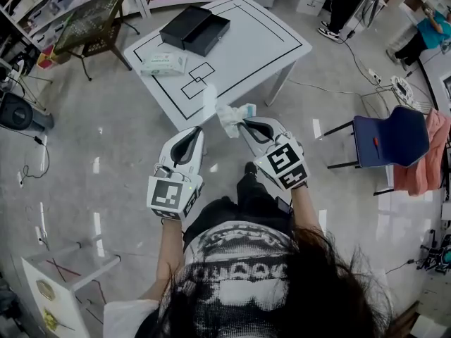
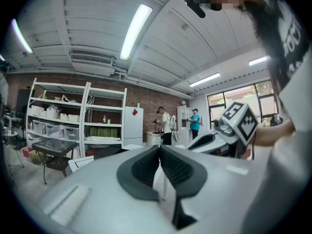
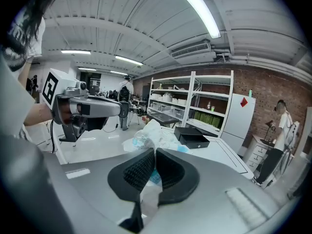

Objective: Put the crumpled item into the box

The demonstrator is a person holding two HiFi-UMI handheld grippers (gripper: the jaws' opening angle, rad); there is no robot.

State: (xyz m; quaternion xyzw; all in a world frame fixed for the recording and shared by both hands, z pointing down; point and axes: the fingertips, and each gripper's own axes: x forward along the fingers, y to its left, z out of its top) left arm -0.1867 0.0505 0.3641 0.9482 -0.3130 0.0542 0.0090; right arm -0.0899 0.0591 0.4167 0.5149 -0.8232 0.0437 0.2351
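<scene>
A crumpled white item with blue print (image 1: pixel 229 117) hangs over the near corner of the white table (image 1: pixel 261 41). My right gripper (image 1: pixel 243 123) is shut on it, and the item (image 3: pixel 151 136) bulges out past the pads in the right gripper view. A thin white strip of it sticks up toward the table. The black box (image 1: pixel 195 29) lies open at the table's far-left side, beyond the item (image 3: pixel 193 137). My left gripper (image 1: pixel 200 128) is beside the right one at the table corner; its jaws (image 2: pixel 160 146) are shut and nothing shows between them.
A pale tissue pack (image 1: pixel 163 63) lies on the table's left side, between me and the box. A blue chair (image 1: pixel 391 138) stands to the right and a dark mesh side table (image 1: pixel 90 21) at the far left. Cables run over the floor, and people stand at the far right.
</scene>
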